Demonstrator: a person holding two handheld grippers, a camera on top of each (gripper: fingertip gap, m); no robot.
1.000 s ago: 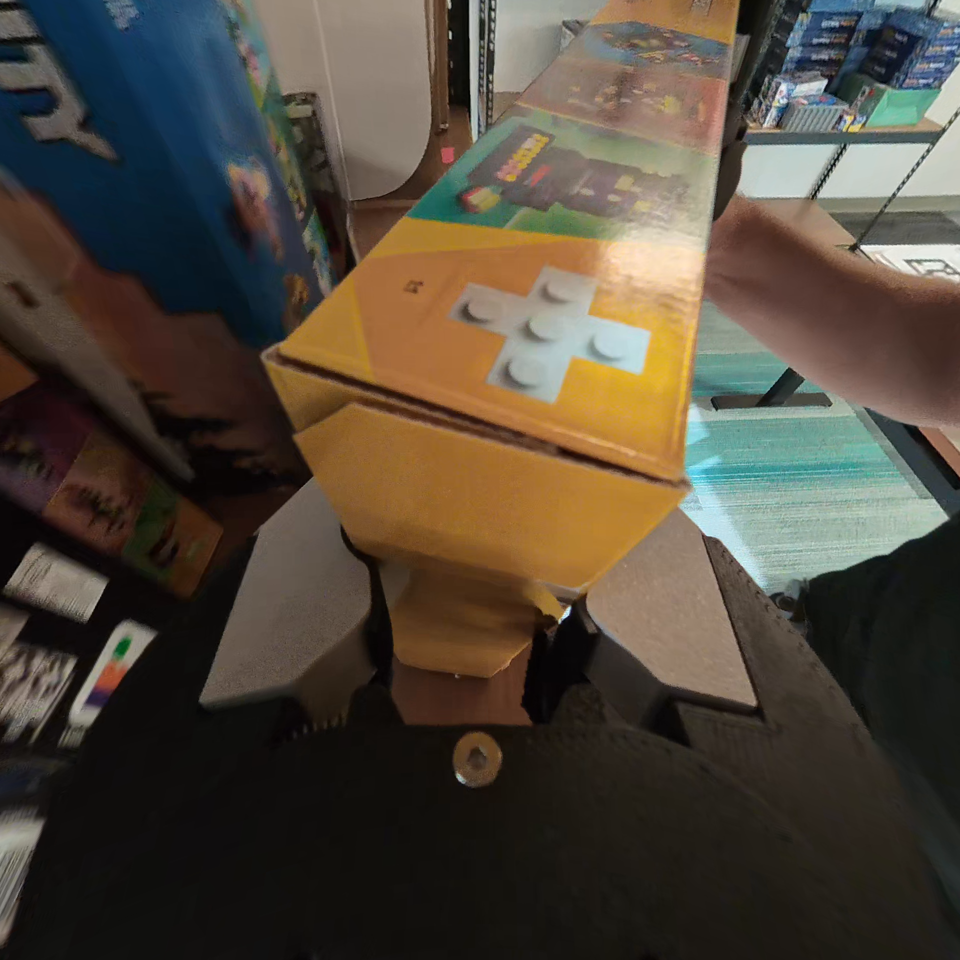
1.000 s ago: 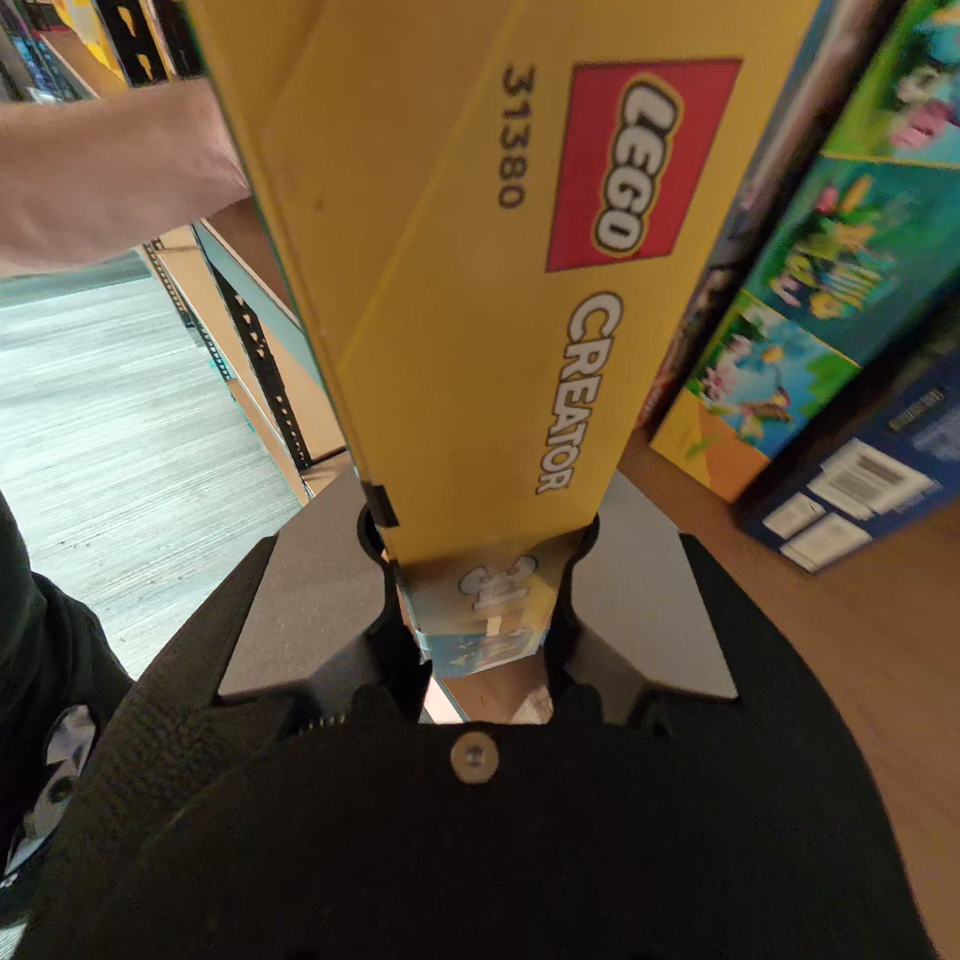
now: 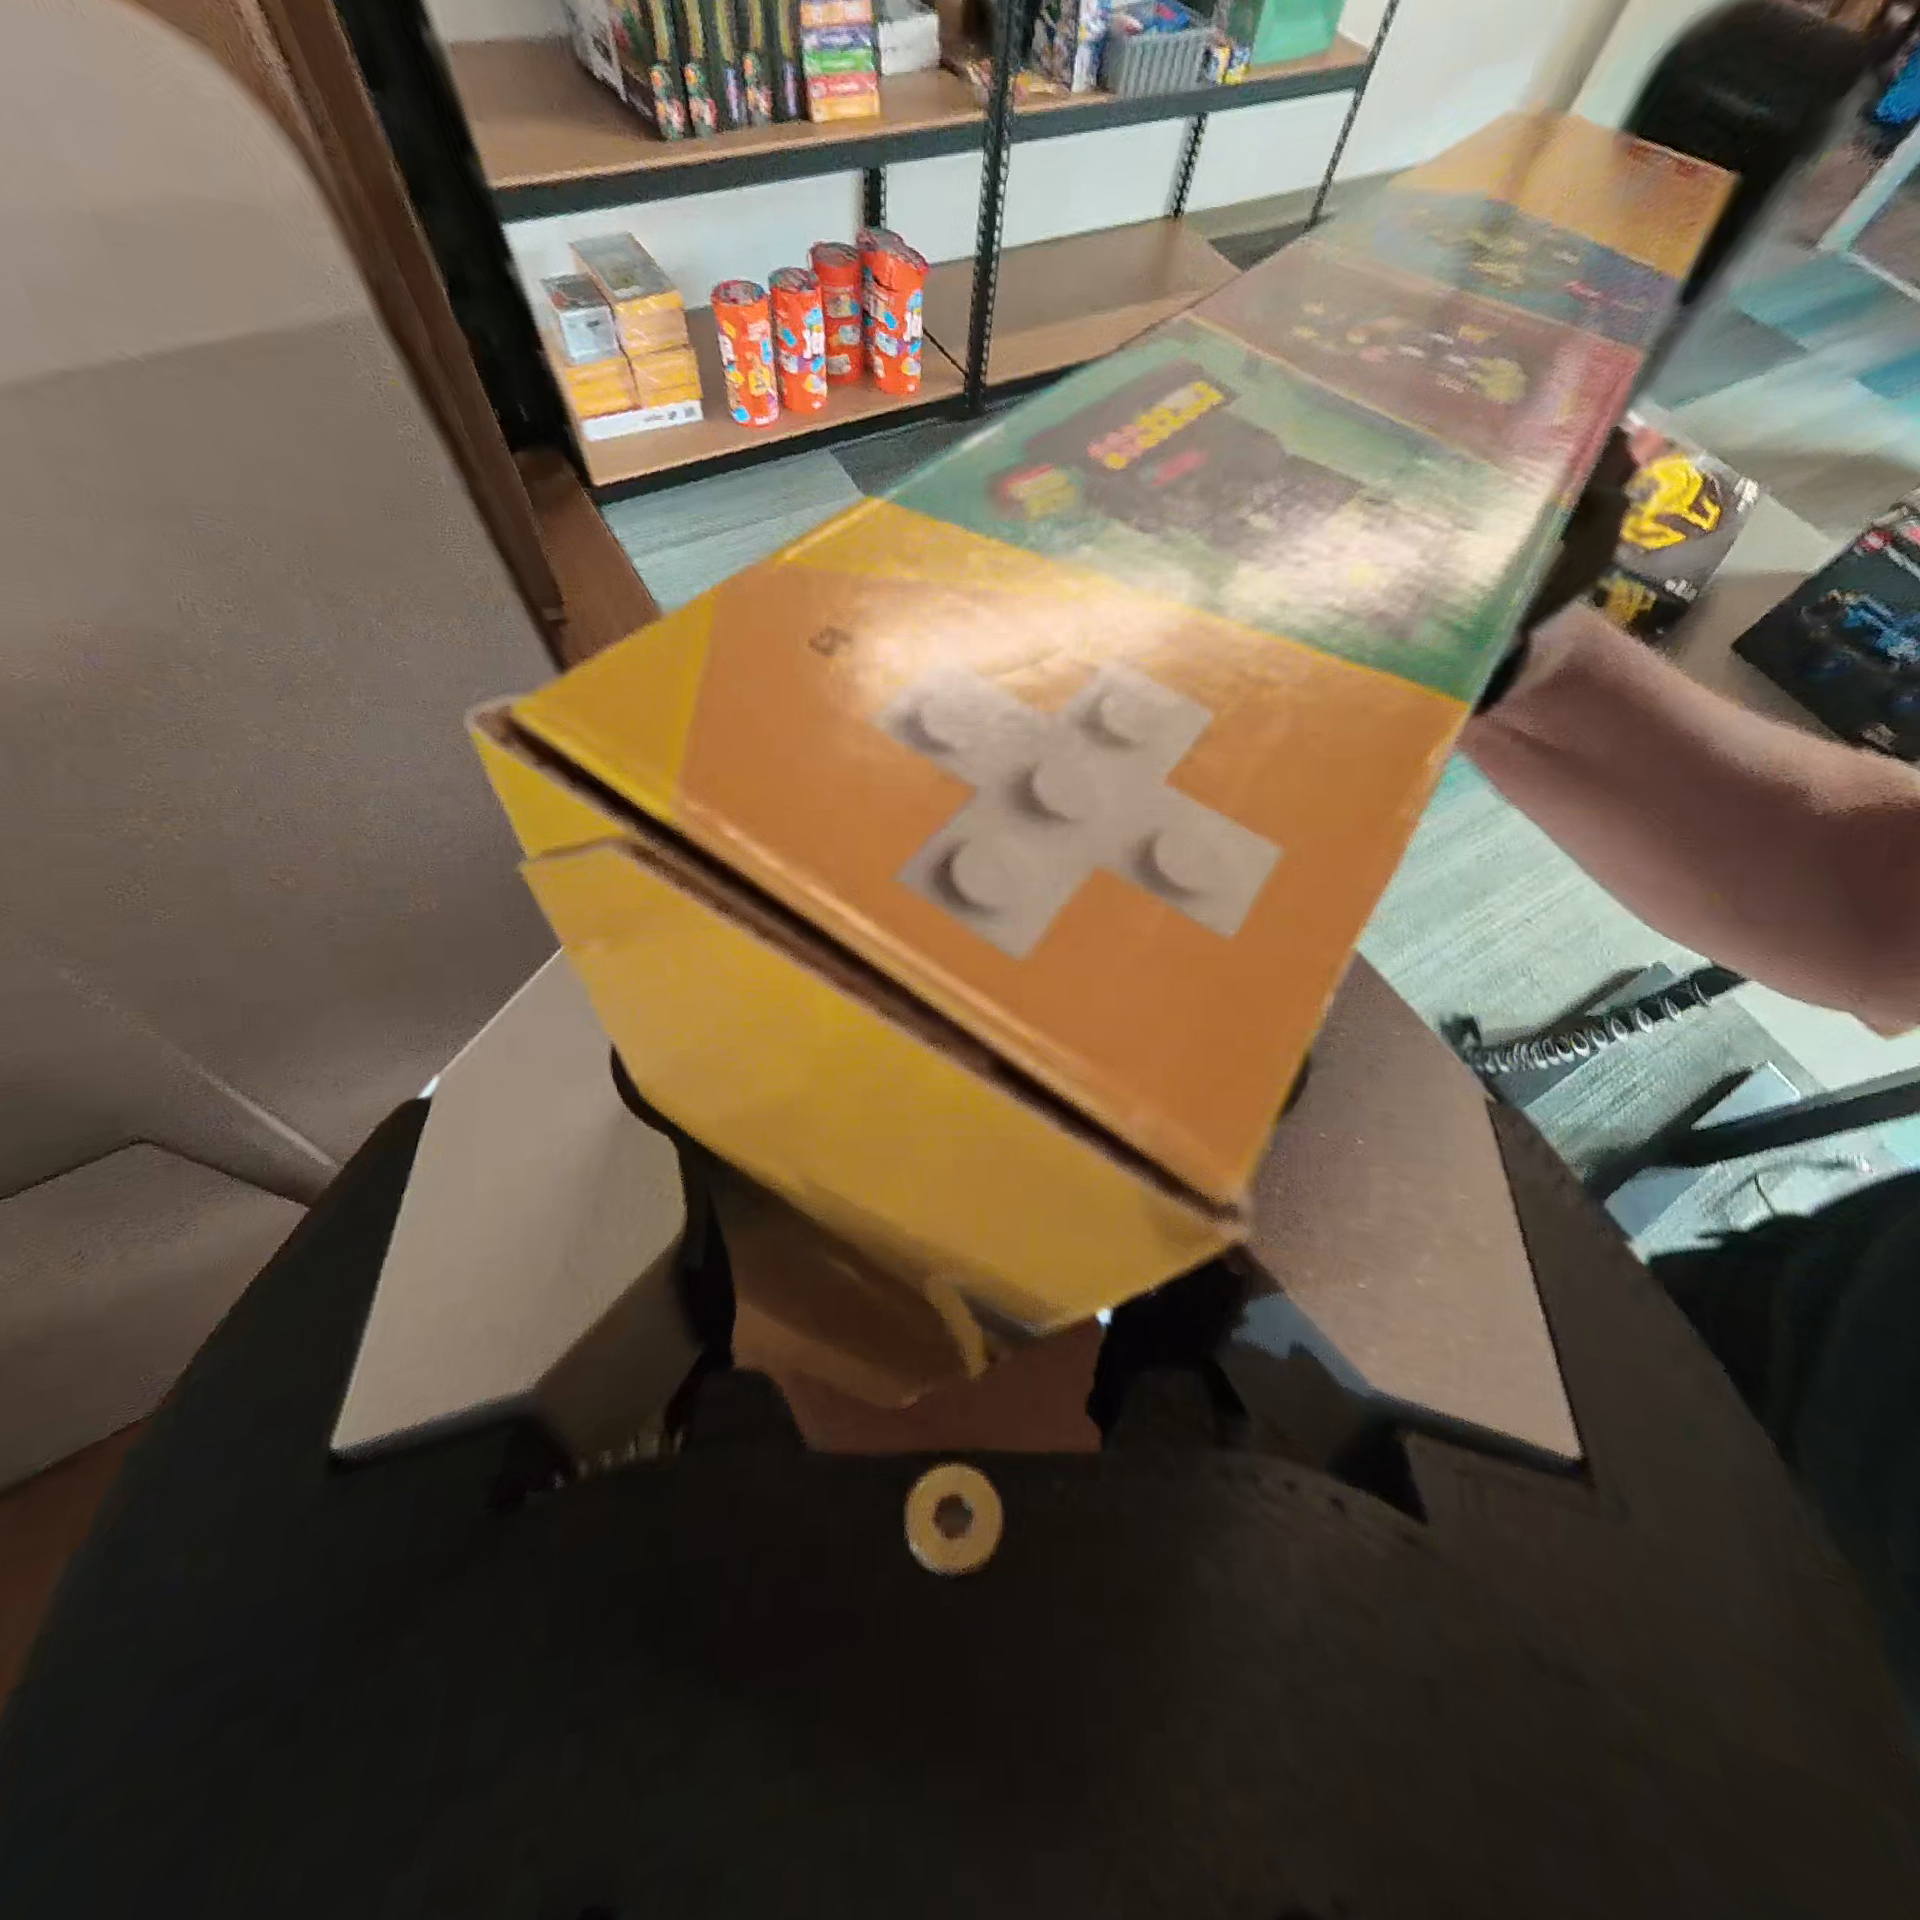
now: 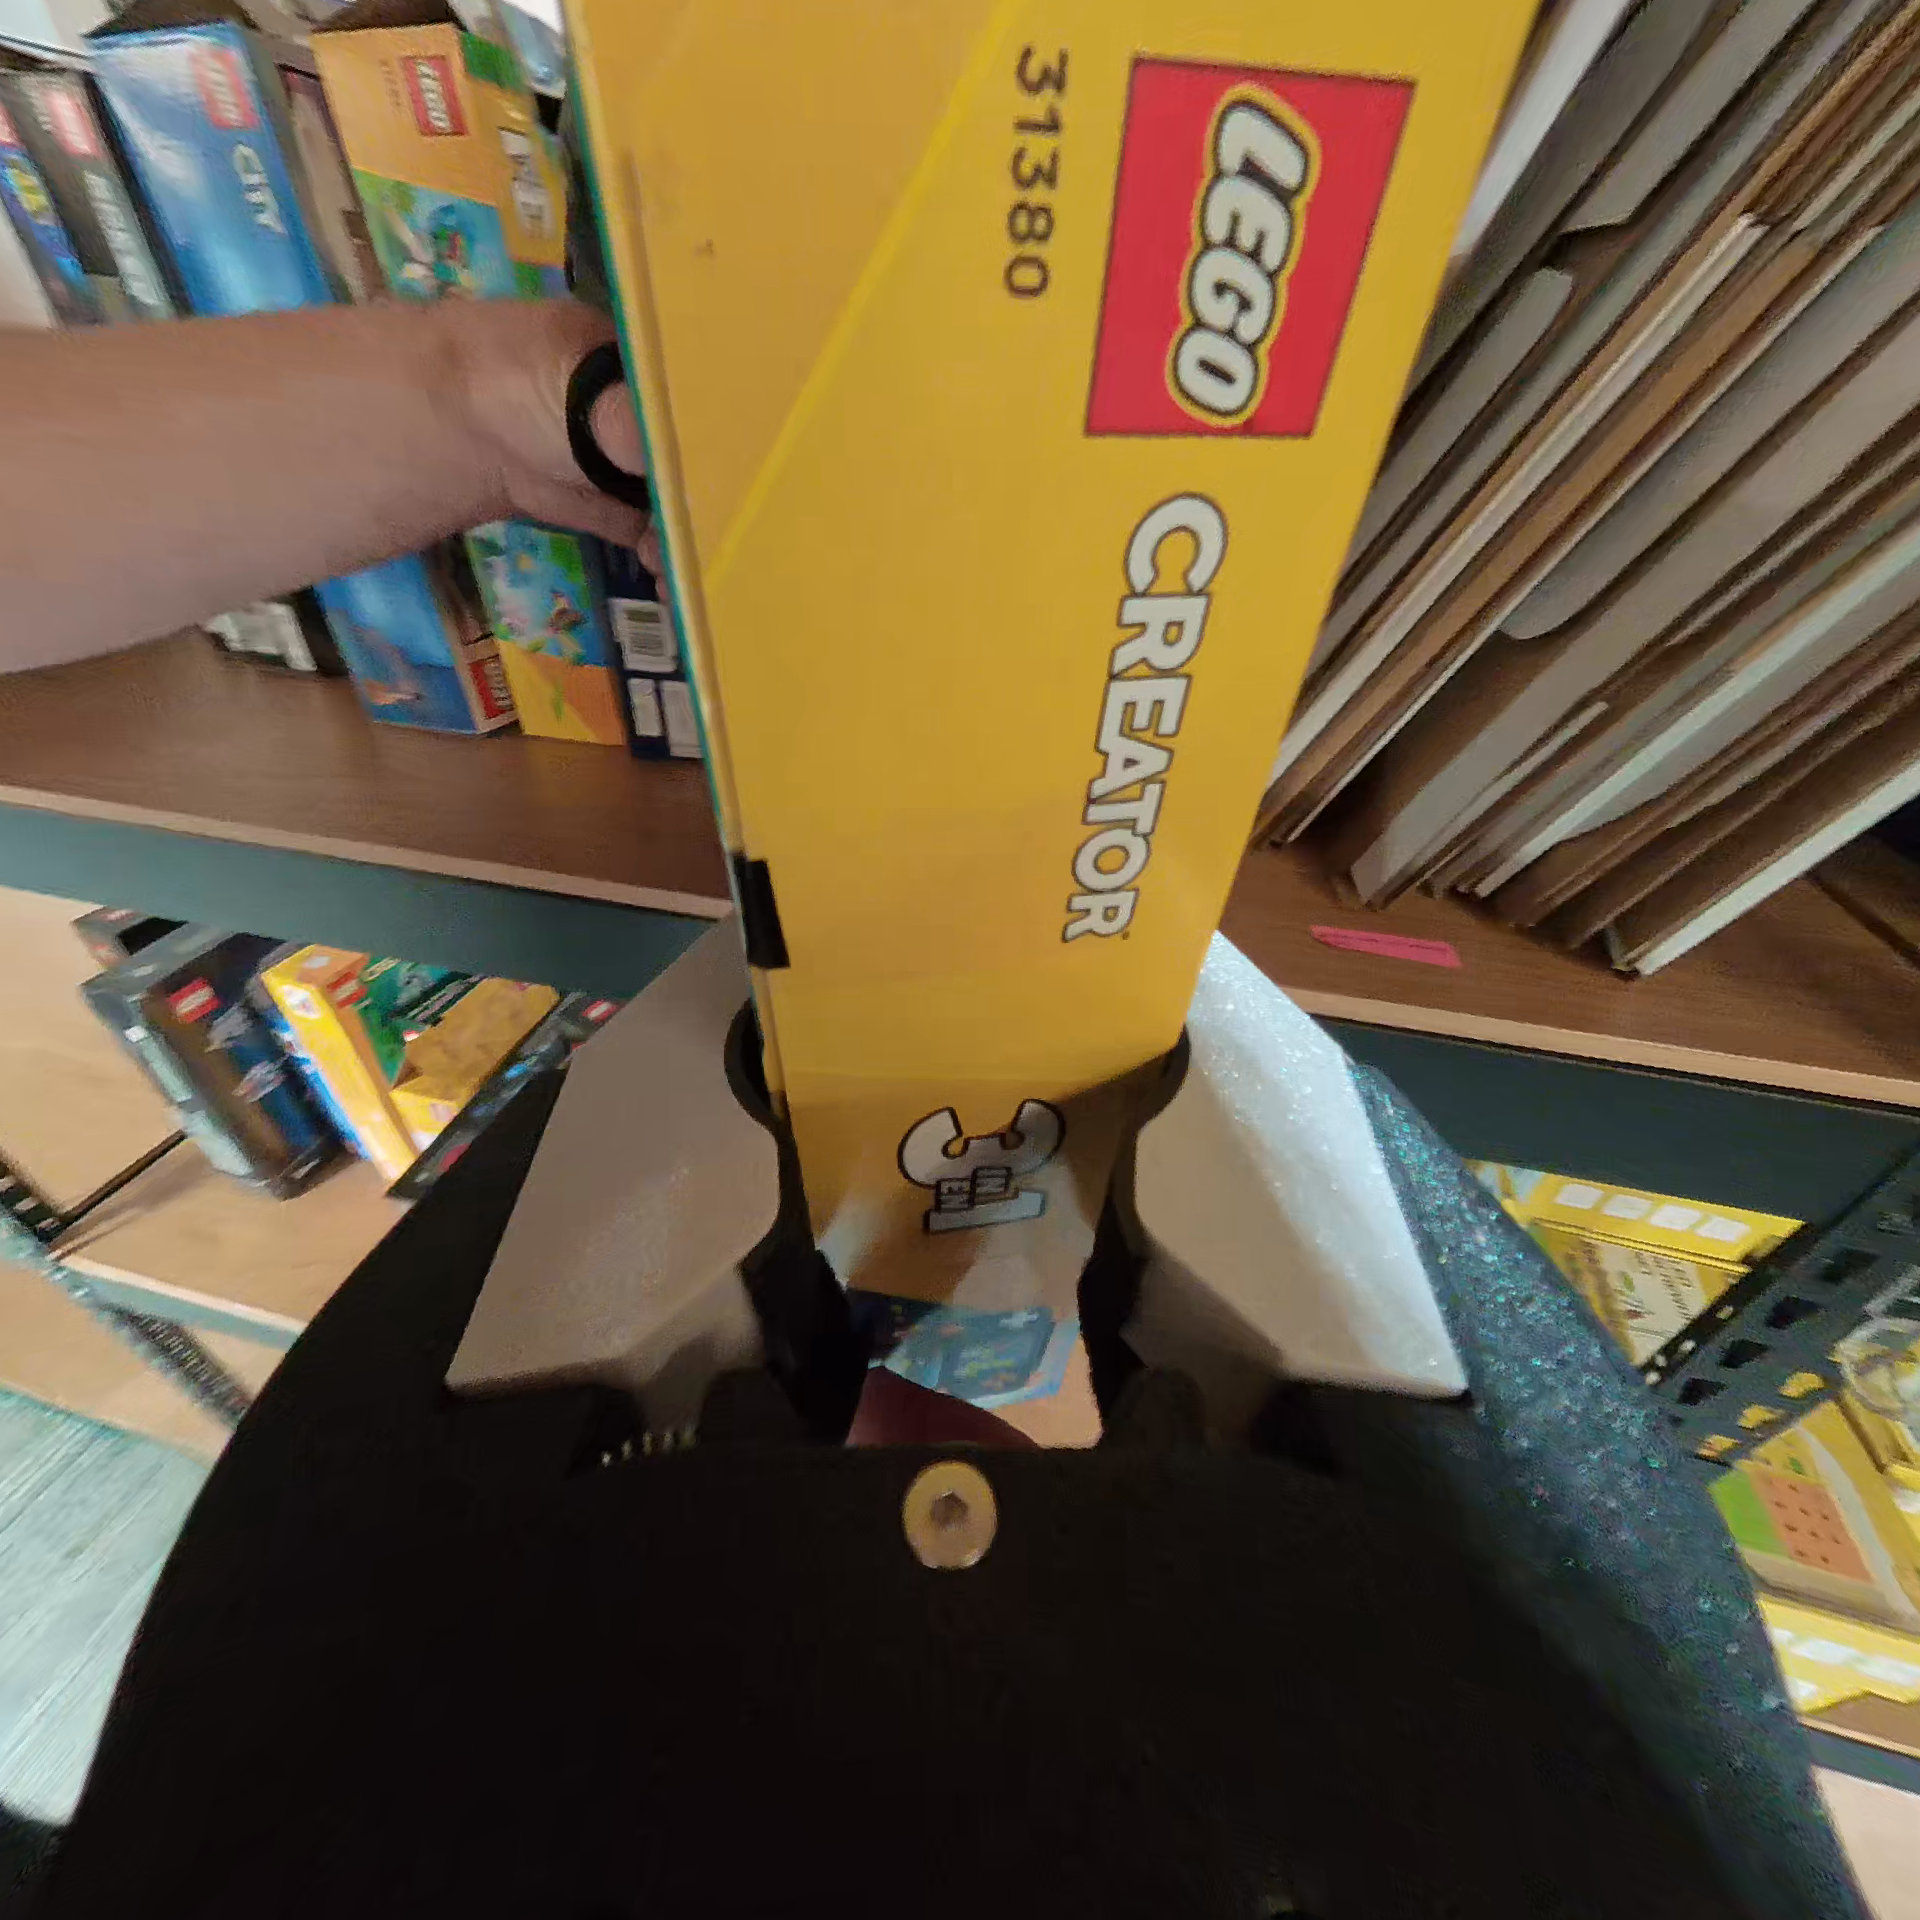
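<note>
Left claw (image 3: 925, 1195) grips one end of a long yellow toy-brick box (image 3: 1039, 831), its grey pads (image 3: 520, 1195) set against the narrow sides; the end flap gapes along its seam, so squeezing there could crush the card or let the flap tear loose. Shelving with orange tubes (image 3: 821, 322) stands behind, and blur suggests quick motion, which could swing the far end into it. Right claw (image 4: 966, 1174) clamps the opposite end of the same box (image 4: 987, 571), pads (image 4: 644, 1174) pressing its sides, held in the air before a shelf (image 4: 312, 727) of upright boxes; if the two pull unevenly the box could twist or slip out
</note>
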